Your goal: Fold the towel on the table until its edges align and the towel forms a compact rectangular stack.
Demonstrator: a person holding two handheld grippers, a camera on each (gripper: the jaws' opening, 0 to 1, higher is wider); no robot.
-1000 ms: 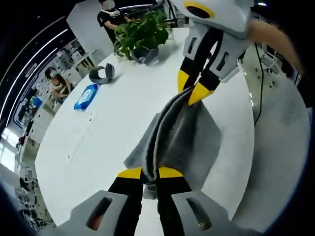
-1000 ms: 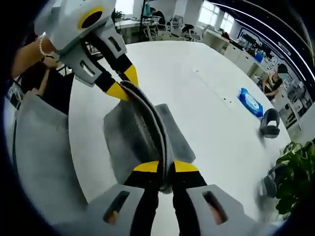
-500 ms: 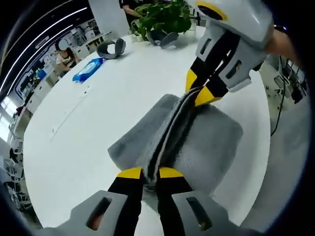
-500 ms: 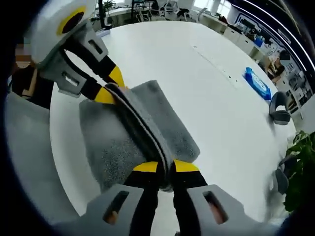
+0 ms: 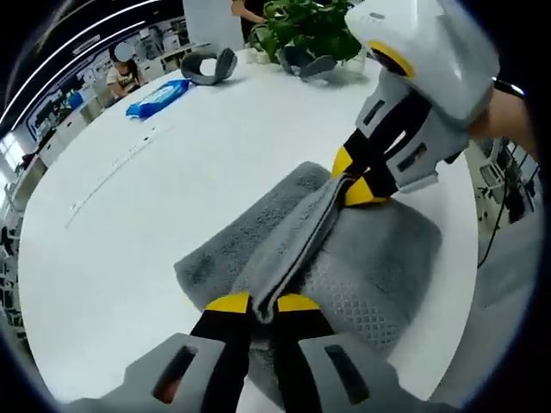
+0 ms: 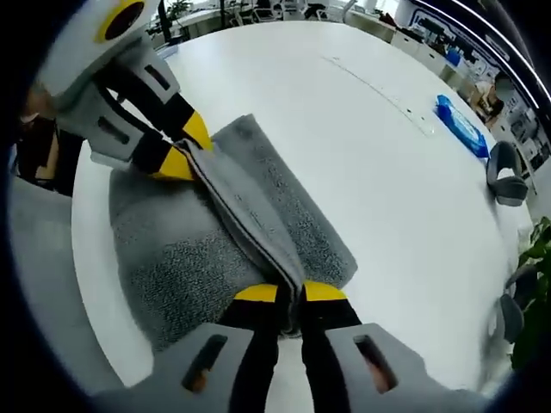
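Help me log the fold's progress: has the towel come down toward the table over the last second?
Yes. The towel hung bunched between the hand-held grippers a second ago; now it has dropped and spread flat on the white table, covering more of it.

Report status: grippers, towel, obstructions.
Left gripper and right gripper shut on grey terry towel, raised fold stretched between them. White table around it bare.

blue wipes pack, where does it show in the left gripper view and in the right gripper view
Left gripper view: the blue wipes pack lies on the white table at upper left, beside a grey headset.
Right gripper view: the pack lies at upper right, with the headset just below it.
Shared landmark: the grey towel, stretched between both shut grippers, sits mid-picture in both views.
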